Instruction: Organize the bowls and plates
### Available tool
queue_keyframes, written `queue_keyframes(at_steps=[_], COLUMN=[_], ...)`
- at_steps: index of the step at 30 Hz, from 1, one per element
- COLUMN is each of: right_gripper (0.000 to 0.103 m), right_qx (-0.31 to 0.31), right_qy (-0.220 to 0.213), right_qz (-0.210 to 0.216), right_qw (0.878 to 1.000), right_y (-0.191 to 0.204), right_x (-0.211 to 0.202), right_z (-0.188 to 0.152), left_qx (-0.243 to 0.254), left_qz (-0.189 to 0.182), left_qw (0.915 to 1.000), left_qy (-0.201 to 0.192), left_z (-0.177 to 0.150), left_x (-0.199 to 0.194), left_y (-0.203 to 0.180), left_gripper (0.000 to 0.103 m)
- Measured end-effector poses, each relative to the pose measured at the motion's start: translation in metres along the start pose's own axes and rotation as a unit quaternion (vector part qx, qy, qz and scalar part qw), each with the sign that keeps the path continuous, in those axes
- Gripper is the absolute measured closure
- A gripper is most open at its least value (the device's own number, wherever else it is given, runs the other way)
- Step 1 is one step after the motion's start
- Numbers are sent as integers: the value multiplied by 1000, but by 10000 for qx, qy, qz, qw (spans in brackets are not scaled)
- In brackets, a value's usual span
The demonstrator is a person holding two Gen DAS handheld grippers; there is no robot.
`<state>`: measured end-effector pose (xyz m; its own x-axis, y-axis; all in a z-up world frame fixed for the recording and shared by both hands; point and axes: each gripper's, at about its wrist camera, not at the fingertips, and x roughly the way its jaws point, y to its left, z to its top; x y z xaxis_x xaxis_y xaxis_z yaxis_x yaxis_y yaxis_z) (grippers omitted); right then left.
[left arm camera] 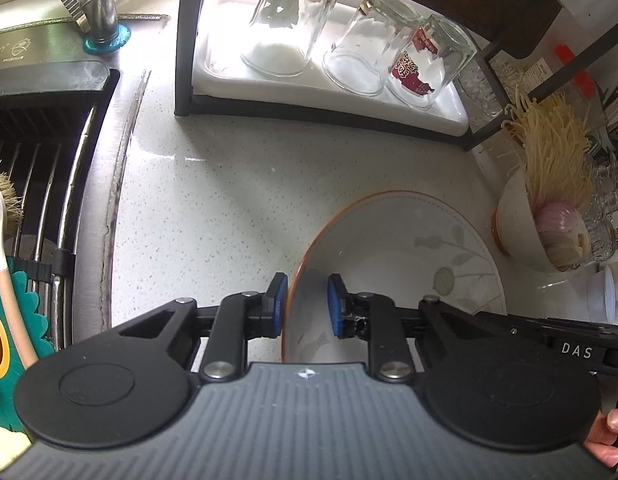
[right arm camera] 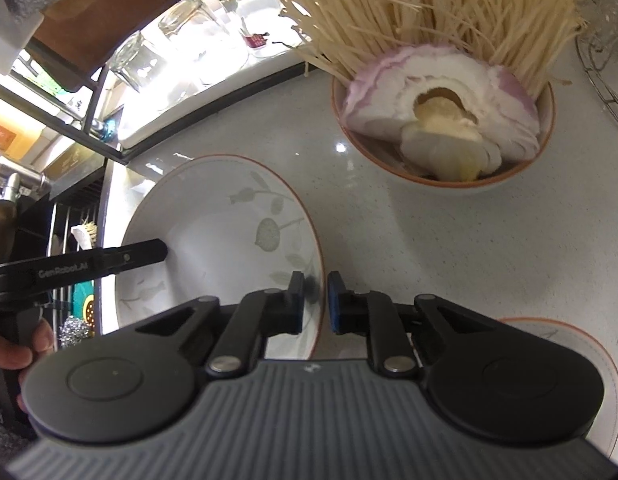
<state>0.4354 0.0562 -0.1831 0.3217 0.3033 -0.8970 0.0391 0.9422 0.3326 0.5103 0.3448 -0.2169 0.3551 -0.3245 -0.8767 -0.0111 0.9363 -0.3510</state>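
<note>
Home kitchen, sink faucet [left arm camera: 103, 8], upturned glasses [left arm camera: 289, 20], speckled countertop [left arm camera: 213, 208]

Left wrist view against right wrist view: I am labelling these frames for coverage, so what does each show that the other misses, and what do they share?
Only the left wrist view shows the faucet and the sink rack. Only the right wrist view shows a second plate at lower right, and the left gripper reaching over the leaf-pattern plate's far rim. Both show that plate, with each gripper's jaws straddling its rim, the bowl of noodles and onion, and the upturned glasses.
</note>
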Motion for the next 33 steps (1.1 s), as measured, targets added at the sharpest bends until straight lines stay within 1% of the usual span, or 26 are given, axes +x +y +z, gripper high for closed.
queue_keyframes(at_steps=[7,12,17,21,23,26,30,33], right_gripper=[89,88,88,88,88,88,88,88], right_qx=[-77,-44,-60,-82,-194,-256,-148,-166], right_qy=[21,-51,-310,-549,-686,-825,-1019,-1193], right_qz=[-29,0,15,55,26,55,259,314], right_qw=[10000,10000,9995,9984,9975,9962,9944,9922], right_y=[2,0,4,9,13,15,11,9], right_x=[2,-6,-25,-46,-57,-73,-92,-106], right_z=[1,-2,-3,-7,-10,-15,-20,-27], left_qx=[-40,83,56,117,127,254,375,524], left_qz=[68,60,-50,-126,-167,-169,-212,-173], left_qw=[10000,9999,9998,9992,9988,9980,9966,9952], left_qy=[-23,-83,-171,-350,-433,-558,-697,-814], left_z=[-4,-8,-7,-6,-7,-7,-8,-12], left_x=[-1,-9,-24,-46,-59,-75,-97,-111], left_y=[-3,-10,-14,-22,-26,-35,-45,-57], left_gripper=[78,79,79,79,79,79,79,79])
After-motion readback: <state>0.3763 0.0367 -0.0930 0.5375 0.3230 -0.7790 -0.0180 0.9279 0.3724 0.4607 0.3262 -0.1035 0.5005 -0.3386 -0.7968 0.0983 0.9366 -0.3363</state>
